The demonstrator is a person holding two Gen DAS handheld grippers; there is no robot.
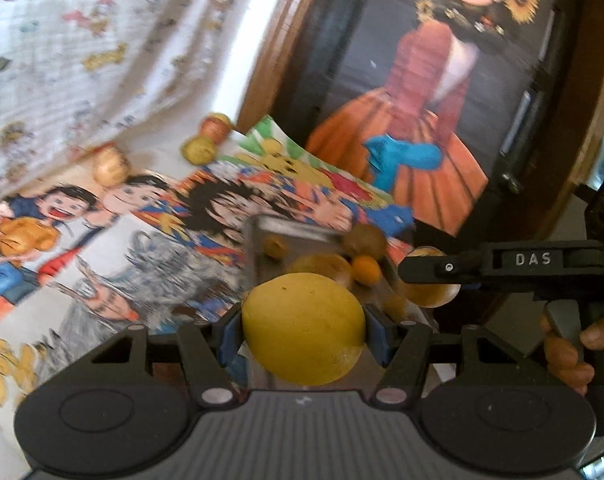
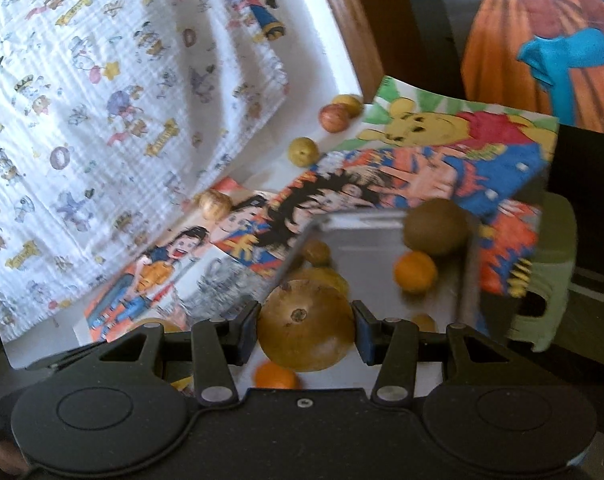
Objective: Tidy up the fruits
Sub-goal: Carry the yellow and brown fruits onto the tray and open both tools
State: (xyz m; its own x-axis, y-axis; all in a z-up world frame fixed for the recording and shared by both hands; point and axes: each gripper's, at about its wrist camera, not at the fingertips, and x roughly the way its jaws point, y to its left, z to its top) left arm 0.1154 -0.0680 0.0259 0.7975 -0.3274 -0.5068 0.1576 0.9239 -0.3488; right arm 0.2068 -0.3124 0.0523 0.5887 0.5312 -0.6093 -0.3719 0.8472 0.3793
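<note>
Left hand-held gripper (image 1: 304,330) pinches a big yellow lemon (image 1: 304,328), long axis across its fingers. Right hand-held gripper (image 2: 306,330) clamps a round brownish-yellow fruit (image 2: 306,326). Both hover just short of the shiny metal tray (image 2: 366,248), right nearer.

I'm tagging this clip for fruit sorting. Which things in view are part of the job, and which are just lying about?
Part of the job:
yellow lemon in the left gripper
brown round fruit in the right gripper
metal tray
kiwi and small orange on the tray
loose fruits by the cloth

Lying about:
cartoon posters
printed cloth
green stool
</note>
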